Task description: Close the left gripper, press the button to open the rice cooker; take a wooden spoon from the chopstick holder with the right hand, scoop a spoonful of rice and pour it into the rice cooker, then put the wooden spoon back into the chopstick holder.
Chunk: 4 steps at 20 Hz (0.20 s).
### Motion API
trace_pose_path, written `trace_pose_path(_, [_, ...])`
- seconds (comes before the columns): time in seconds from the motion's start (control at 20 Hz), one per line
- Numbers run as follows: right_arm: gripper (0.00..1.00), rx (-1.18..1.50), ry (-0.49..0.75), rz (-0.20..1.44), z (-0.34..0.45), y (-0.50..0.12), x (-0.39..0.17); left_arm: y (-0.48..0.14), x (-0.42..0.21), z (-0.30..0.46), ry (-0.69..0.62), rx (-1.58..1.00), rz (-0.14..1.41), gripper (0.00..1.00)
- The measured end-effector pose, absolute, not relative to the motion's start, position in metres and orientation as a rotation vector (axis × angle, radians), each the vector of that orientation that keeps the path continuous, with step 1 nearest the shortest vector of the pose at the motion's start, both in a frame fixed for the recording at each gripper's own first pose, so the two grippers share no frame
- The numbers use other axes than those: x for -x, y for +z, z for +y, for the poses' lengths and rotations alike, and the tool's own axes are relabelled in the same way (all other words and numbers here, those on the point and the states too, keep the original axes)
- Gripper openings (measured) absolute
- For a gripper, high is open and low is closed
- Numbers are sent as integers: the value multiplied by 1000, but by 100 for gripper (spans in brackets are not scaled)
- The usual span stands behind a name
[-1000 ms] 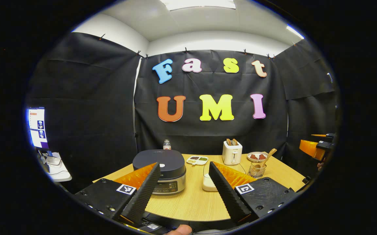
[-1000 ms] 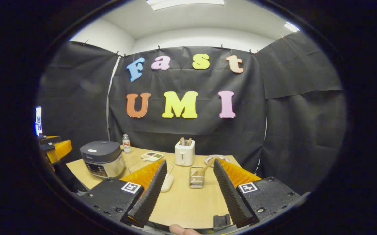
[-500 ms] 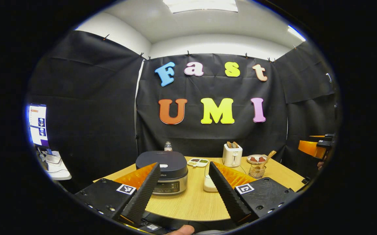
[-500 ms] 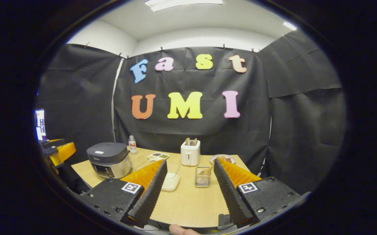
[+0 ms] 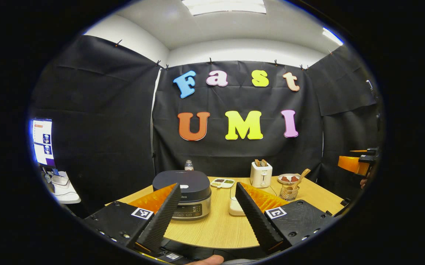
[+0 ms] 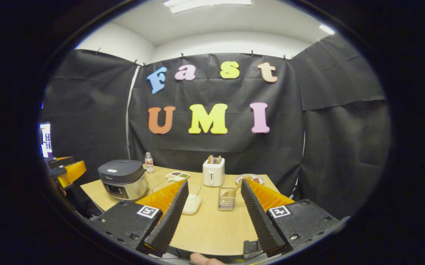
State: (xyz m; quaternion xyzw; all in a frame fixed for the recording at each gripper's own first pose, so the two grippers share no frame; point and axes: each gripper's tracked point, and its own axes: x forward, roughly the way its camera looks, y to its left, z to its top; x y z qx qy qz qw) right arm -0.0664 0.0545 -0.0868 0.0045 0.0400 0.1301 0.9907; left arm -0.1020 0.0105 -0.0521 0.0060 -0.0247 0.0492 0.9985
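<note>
A: Where is the rice cooker [image 5: 182, 193] found?
B: It is set on the near-left part of the table [image 5: 216, 228], lid down, its control panel turned toward the near edge. A pale button [image 5: 183, 186] can be made out on the lid. The left tool [image 5: 206, 208] is held short of it, above the near edge, with its fingers spread wide and nothing between them.

A: And the spoon?
B: The wooden spoon [image 6: 234, 190] is leaned in the wire chopstick holder [image 6: 226, 202], right of centre. A clear container [image 6: 192, 201] with something white in it, presumably the rice, lies just left of the holder. The right tool [image 6: 212, 209] is also spread wide and empty, well back from the holder.

A: What could go wrong?
B: The fingers have not yet been closed, so if the press were made like this the button could be straddled and missed. A sideways shove might also slide the cooker. Later, the light holder could be tipped if the spoon is dragged out at a slant.

A: Anything poorly seen?
B: The spoon's bowl is buried in the holder, and the container's near side is cut off by a finger. Farther back stand a toaster [image 6: 213, 172], a small bottle [image 6: 148, 162], and two dishes whose contents cannot be identified.
</note>
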Motion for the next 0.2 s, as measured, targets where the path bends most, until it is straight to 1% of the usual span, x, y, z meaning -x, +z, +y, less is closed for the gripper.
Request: trace_pose_path(0.2, [91,-4,262,76,53,-86,68,-54,100,7,94,-20,-44,95])
